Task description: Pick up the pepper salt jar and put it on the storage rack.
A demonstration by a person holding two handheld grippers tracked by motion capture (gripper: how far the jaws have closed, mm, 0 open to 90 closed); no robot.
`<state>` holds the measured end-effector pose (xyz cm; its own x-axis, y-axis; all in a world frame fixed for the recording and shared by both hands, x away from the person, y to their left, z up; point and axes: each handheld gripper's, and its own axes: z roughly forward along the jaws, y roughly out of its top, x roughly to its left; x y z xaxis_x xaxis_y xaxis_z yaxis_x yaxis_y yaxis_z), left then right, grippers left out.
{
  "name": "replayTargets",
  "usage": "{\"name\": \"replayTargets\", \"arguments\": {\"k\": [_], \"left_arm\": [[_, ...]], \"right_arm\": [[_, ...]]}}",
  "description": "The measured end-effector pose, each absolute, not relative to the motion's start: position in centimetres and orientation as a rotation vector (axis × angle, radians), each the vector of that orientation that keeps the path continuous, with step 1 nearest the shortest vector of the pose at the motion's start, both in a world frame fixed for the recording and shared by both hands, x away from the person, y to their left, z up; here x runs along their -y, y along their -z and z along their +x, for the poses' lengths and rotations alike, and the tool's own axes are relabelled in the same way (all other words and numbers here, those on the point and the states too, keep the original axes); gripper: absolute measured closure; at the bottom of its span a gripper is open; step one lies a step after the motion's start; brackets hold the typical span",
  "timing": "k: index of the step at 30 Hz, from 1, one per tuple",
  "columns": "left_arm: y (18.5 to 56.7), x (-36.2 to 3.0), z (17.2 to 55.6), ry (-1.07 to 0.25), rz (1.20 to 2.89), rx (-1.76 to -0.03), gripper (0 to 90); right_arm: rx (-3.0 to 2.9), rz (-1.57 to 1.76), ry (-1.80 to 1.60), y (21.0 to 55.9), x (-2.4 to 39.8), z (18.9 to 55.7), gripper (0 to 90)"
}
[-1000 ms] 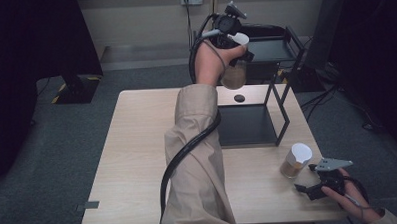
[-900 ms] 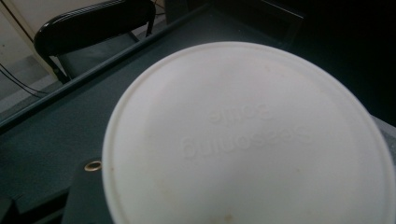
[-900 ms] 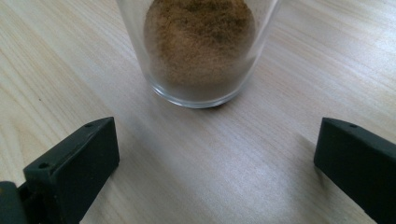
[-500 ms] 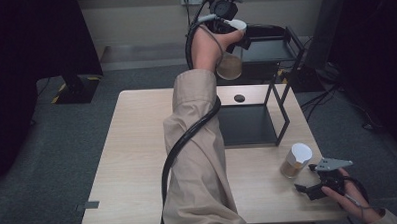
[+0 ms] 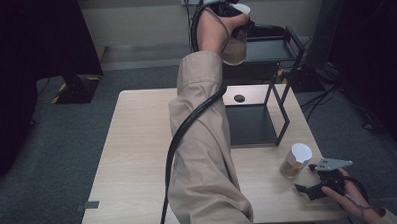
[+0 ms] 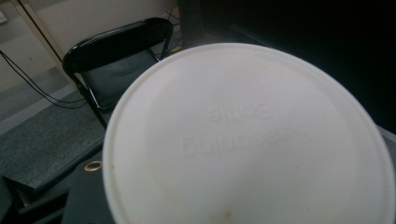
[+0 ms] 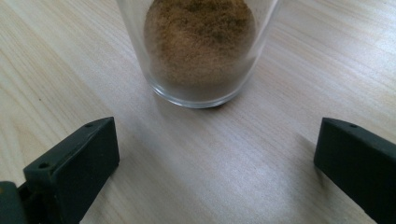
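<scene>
Pale wood table (image 5: 138, 159) w/ black wire rack (image 5: 280, 84) at far side, dark curtains around: lidded jar (image 5: 235, 38) held high above rack in left gripper (image 5: 228, 6).

Clamped on jar near its upper part, just under white lid (image 6: 247, 140); lid close up to left gripper cam. Probably glass or stiff clear plastic, smooth walls, so slippery and breakable; brown powder gives some weight low down. Best taken round mid-wall, squarely, w/ firm squeeze. Long axis tipped off vertical, lid end toward gripper, base down toward rack shelf. Right gripper (image 5: 321, 180) resting on table, jaws spread wide, nothing between; 2nd jar (image 7: 201, 51) upright just ahead, not touching.
</scene>
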<state>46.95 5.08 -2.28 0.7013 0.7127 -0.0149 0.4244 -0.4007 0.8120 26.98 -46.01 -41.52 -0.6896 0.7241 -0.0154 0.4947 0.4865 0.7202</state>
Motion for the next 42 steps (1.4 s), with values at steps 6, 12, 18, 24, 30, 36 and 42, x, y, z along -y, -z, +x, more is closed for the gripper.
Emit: {"name": "replayTargets", "arguments": {"k": [6,12,18,24,30,36,42], "left_arm": [[2.3,-4.8,48.1,-0.426,2.051,-0.89,34.5],[2.8,-4.5,49.3,-0.43,2.048,-0.91,34.5],[3.4,-4.1,50.1,-0.446,2.045,-0.922,34.5],[3.8,-3.7,50.6,-0.458,2.05,-0.932,34.5],[4.1,-3.5,50.8,-0.462,2.044,-0.94,34.4],[4.3,-3.3,50.7,-0.475,2.043,-0.933,34.4],[4.7,-3.5,50.6,-0.475,2.019,-0.941,34.3]], "right_arm": [[-2.42,1.027,-1.019,41.5,46.0,27.0,0.0],[-2.42,1.026,-1.019,41.5,46.0,27.0,0.0],[-2.42,1.027,-1.019,41.5,46.0,27.0,0.0],[-2.42,1.026,-1.019,41.5,46.0,27.0,0.0],[-2.42,1.027,-1.019,41.5,46.0,27.0,0.0],[-2.42,1.027,-1.019,41.5,46.0,27.0,0.0],[-2.42,1.026,-1.019,41.5,46.0,27.0,0.0]]}}
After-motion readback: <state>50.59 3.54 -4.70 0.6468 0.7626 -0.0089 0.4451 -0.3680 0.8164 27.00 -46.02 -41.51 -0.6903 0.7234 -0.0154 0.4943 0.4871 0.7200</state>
